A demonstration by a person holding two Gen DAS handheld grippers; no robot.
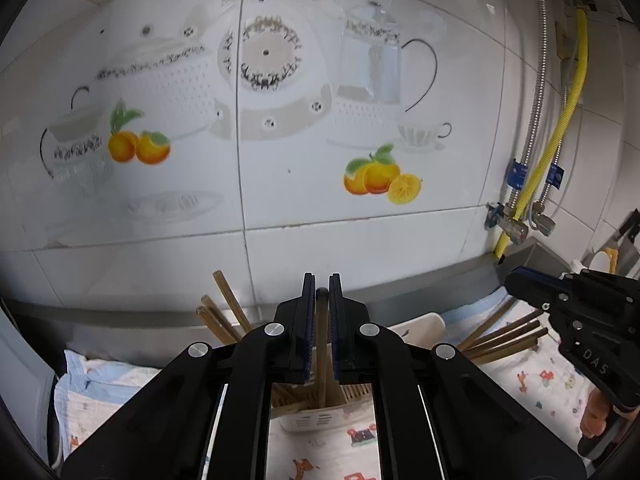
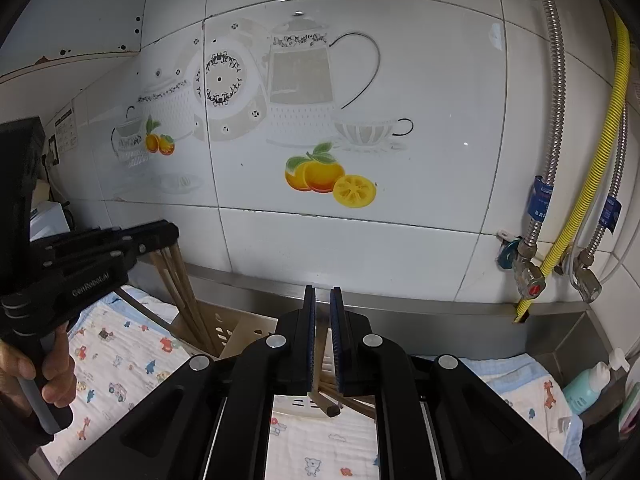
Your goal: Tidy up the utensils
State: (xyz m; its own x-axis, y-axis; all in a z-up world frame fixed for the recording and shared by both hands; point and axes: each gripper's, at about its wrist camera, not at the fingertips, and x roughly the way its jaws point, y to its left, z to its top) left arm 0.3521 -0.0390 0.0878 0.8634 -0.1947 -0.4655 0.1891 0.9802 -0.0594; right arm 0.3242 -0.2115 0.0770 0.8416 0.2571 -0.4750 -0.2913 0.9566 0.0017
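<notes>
My left gripper [image 1: 322, 280] is shut on a brown chopstick [image 1: 321, 320] that stands upright between its pads, dark tip on top. The stick's lower end reaches into a white slotted holder [image 1: 312, 420] below. More chopsticks [image 1: 224, 308] lean out of the holder to the left. A bundle of chopsticks [image 1: 508, 338] fans out on the right, under my right gripper [image 1: 516, 282]. In the right wrist view my right gripper [image 2: 322, 292] is shut on a chopstick [image 2: 322, 364] whose end hangs over the holder [image 2: 234, 332]. The left gripper [image 2: 170, 234] is above the leaning sticks [image 2: 178, 284].
A cartoon-print cloth [image 2: 120, 360] covers the steel counter. Close behind is a tiled wall with a steel ledge [image 2: 400, 308]. A yellow hose [image 2: 600, 168], metal hoses and valves [image 2: 528, 276] fill the right corner. A teal bottle [image 2: 588, 384] stands at the far right. A hand [image 2: 52, 376] holds the left tool.
</notes>
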